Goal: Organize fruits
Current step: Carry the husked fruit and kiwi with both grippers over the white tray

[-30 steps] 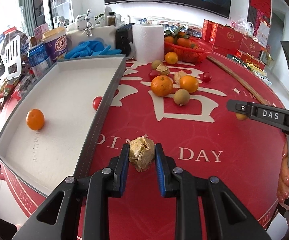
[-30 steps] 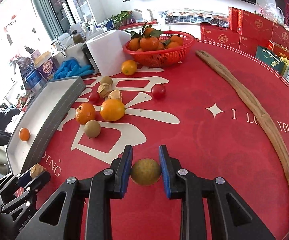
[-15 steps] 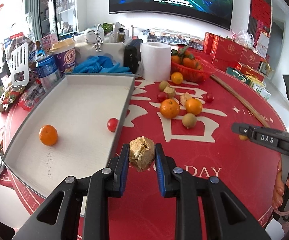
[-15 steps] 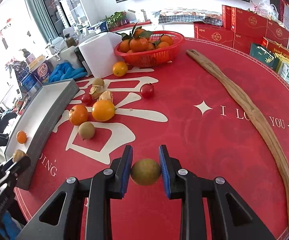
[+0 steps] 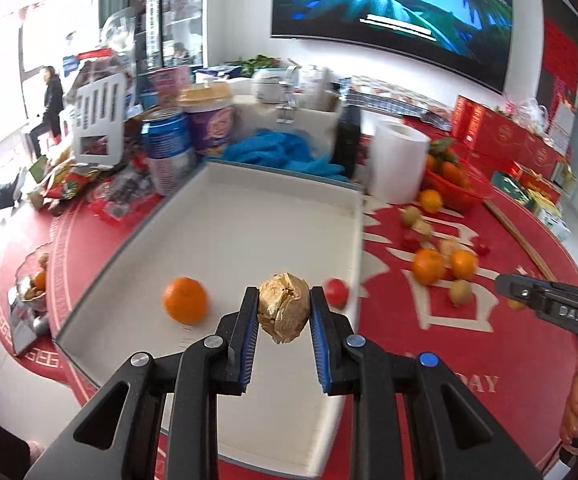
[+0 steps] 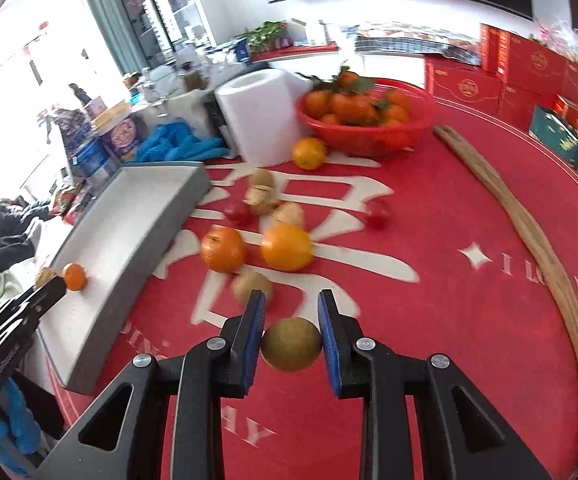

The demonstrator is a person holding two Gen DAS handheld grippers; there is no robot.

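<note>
My left gripper [image 5: 284, 316] — jaws clamped on the cracked walnut [image 5: 284, 307], now carried from over the red cloth to above the white tray [image 5: 249, 216], ready to drop. My right gripper [image 6: 291, 332] — clamped on a greenish-brown fruit [image 6: 291, 344], lifted over the table [image 6: 429, 320], tray next.

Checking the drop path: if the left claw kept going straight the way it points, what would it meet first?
Probably the white floor of the tray. The left claw, holding a husked fruit, points down between the orange and the small red fruit. Depth is unclear.
</note>
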